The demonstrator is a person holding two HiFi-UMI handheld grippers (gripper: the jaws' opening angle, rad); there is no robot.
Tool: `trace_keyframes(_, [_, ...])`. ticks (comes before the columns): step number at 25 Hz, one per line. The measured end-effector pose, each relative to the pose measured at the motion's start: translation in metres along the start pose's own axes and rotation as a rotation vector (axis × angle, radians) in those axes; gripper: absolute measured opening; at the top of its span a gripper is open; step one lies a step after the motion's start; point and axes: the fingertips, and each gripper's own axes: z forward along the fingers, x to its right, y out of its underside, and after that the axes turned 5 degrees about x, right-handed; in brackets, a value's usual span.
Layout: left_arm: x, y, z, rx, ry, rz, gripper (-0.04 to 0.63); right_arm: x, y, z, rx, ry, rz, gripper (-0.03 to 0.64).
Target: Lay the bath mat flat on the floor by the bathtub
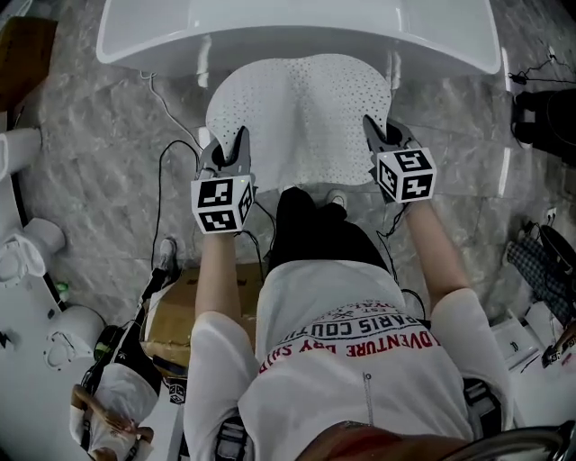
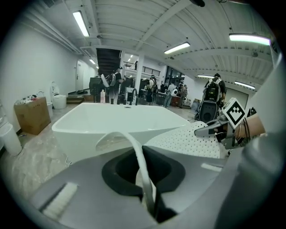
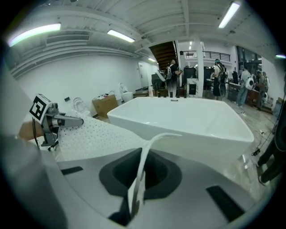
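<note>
A white perforated bath mat [image 1: 301, 112] hangs stretched between my two grippers, just in front of the white bathtub [image 1: 297, 27]. My left gripper [image 1: 238, 146] is shut on the mat's left edge and my right gripper [image 1: 373, 131] on its right edge. In the left gripper view a thin fold of the mat [image 2: 134, 147] runs into the closed jaws of the left gripper [image 2: 149, 203], with the bathtub [image 2: 116, 123] straight ahead and the right gripper [image 2: 214, 129] off to the side. In the right gripper view the mat's edge [image 3: 145, 156] is pinched in the right gripper [image 3: 133, 201].
Grey marbled floor [image 1: 108, 153] lies around the tub, with black cables [image 1: 162, 171] trailing over it. A cardboard box [image 1: 184, 311] sits by my left leg, white fixtures [image 1: 40, 239] at the left, dark gear [image 1: 540, 117] at the right. People stand far behind the tub [image 2: 147, 89].
</note>
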Motion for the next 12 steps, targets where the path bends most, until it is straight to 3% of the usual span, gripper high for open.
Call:
trace_keyframes(7, [-0.019,0.109,0.086,0.014,0.016,0.034,0.020,0.040,0.095,0.087,0.012,0.007,-0.052,0.015])
trace_keyframes(12, [-0.046,0.183,0.147,0.009,0.003,0.032,0.020,0.070,0.164,0.153,0.023,0.027,-0.030,0.015])
